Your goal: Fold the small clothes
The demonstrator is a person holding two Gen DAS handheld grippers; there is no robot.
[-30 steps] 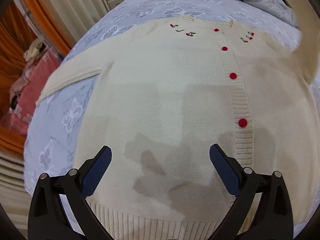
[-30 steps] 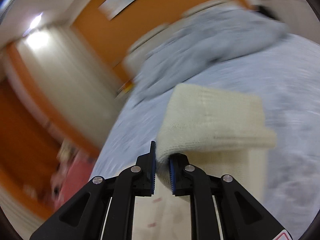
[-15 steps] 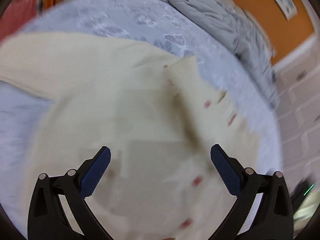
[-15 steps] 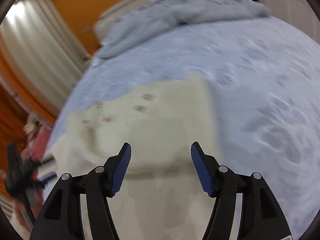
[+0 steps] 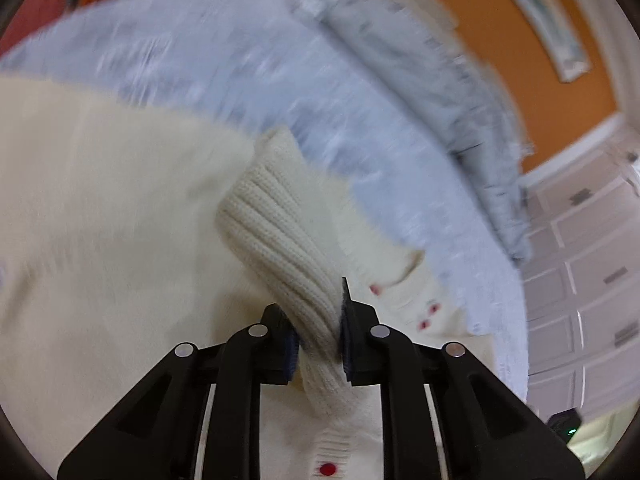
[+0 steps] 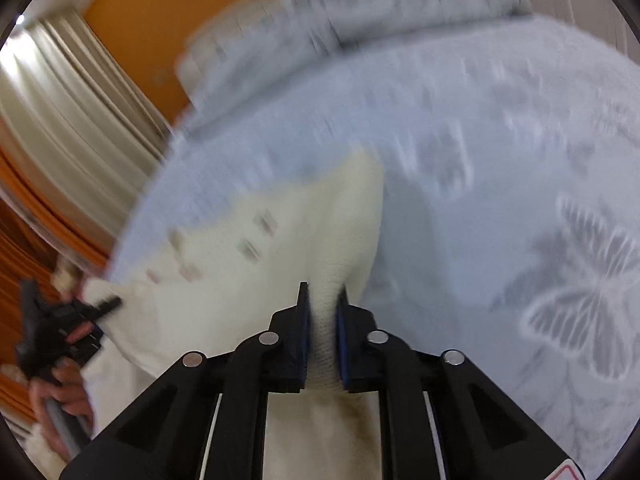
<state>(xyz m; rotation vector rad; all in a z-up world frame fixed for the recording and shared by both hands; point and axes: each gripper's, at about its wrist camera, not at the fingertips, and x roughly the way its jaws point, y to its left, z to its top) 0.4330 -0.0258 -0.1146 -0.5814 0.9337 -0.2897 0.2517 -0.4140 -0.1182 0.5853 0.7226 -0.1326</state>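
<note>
A cream knit cardigan (image 5: 120,200) with red buttons (image 5: 328,469) lies spread on the bed. In the left wrist view my left gripper (image 5: 318,312) has its jaws closing, and the pads pinch a ribbed band (image 5: 272,216) of the cardigan that rises in a fold ahead of them. In the right wrist view my right gripper (image 6: 323,300) is closing too, with the pads squeezing a ridge of the cardigan (image 6: 240,280) at its right edge. The left gripper (image 6: 52,320), held by a hand (image 6: 60,392), shows at the far left of that view.
The cardigan rests on a pale blue bedsheet (image 6: 500,200) printed with butterflies. A grey duvet (image 5: 420,80) is bunched along the far side of the bed. Cream curtains (image 6: 60,112) hang at the left, and white cabinet doors (image 5: 592,272) stand at the right.
The left gripper swung right across the cardigan and went from wide open to closed on the ribbed band. The right gripper dropped the folded sleeve, opened, came down and closed on fabric again.
</note>
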